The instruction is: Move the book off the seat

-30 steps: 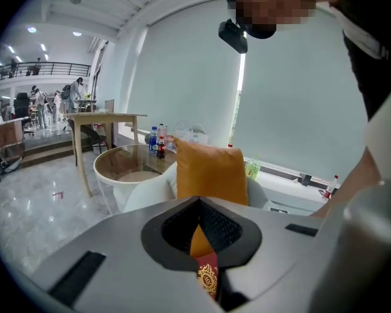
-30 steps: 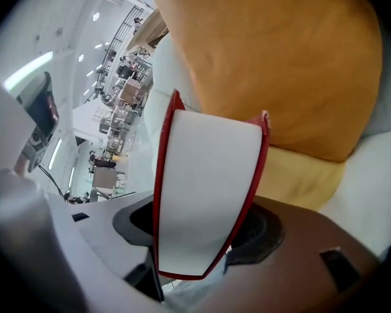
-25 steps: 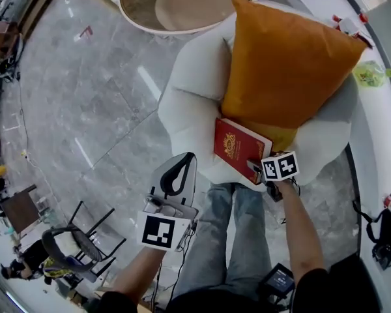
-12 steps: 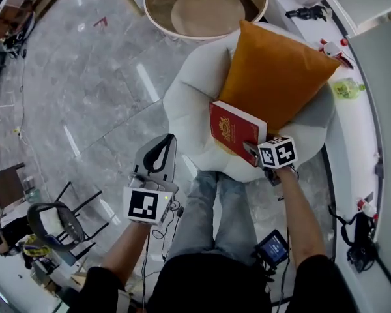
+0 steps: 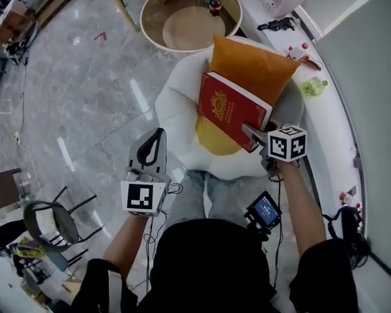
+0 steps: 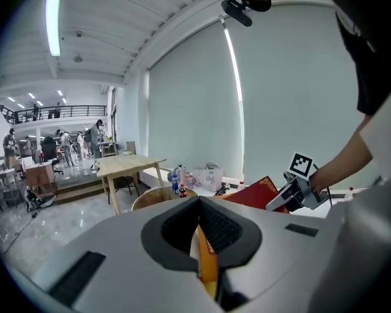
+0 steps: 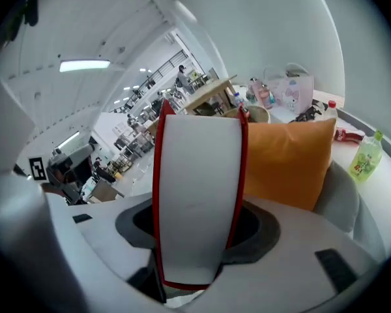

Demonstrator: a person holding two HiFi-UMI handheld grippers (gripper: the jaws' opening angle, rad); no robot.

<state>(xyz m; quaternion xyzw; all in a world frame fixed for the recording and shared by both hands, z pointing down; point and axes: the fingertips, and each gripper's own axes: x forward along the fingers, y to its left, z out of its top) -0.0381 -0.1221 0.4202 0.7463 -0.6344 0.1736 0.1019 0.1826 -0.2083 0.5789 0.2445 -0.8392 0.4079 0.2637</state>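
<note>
A red hardback book [image 5: 229,108] with a gold crest hangs tilted above the white padded seat [image 5: 171,113], in front of the orange cushion [image 5: 255,67]. My right gripper [image 5: 251,134] is shut on the book's near corner, and its jaws have just been closing a little further on it. The right gripper view shows the book's white page edge [image 7: 197,188] standing between the jaws of that gripper [image 7: 194,243]. My left gripper [image 5: 152,151] hovers left of the seat, shut and holding nothing. From the left gripper [image 6: 199,240] view, the book [image 6: 253,193] shows at the right.
A round wooden table [image 5: 158,5] with bottles stands beyond the seat. A white curved ledge [image 5: 326,106] with small bottles runs along the right. The person's jeans-clad legs [image 5: 212,194] are against the seat's front. A black chair [image 5: 49,223] stands at lower left on the grey marble floor.
Both grippers have risen. The book has come up off the seat with the right gripper and now hangs in front of the cushion. The left gripper stayed shut.
</note>
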